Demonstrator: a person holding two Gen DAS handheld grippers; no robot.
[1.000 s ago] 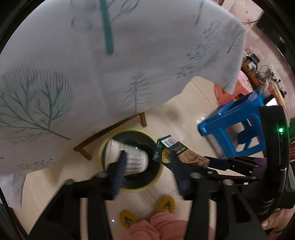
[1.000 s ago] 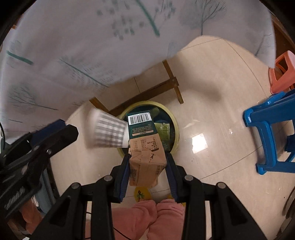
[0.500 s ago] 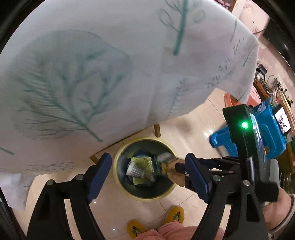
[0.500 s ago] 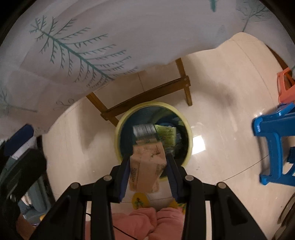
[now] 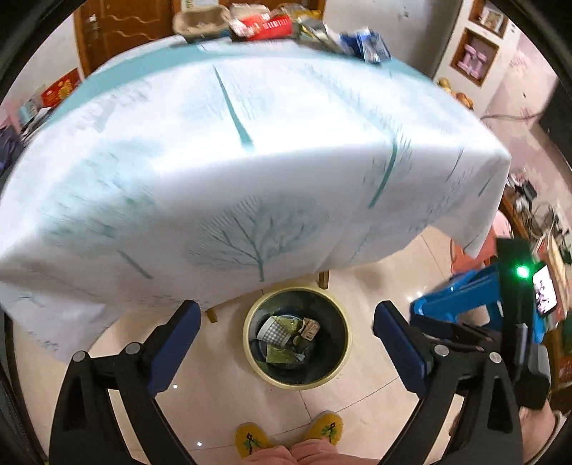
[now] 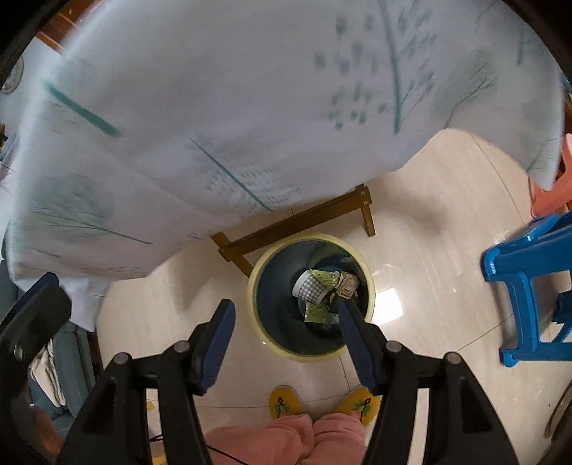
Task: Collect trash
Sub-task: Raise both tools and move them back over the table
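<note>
Here, labelled parts of the collecting stage, as we read them:

Left claw [image 5: 286, 323]: we see its blue pads spread wide with nothing between them, poised above the bin.
Right claw [image 6: 286, 323]: we see it gaping too, empty, one pad overlapping the bin's rim in its own view.
Trash bin [image 5: 252, 348]: round, yellow-rimmed, on the floor just beside the wooden leg frame [image 6: 296, 223] of the tabletop.
Trash in bin: a checked paper cup [image 6: 308, 288], a brown carton [image 6: 348, 284] and green wrappers [image 6: 316, 310] lie inside.
Trash left: on the cloth-covered tabletop [image 5: 250, 150], at its far edge, we make out an egg carton [image 5: 200, 18], a red packet [image 5: 264, 27] and a blue packet [image 5: 368, 43].
Progress: we judge the task partly done; several items are binned, and the far-edge pile awaits collection.
</note>
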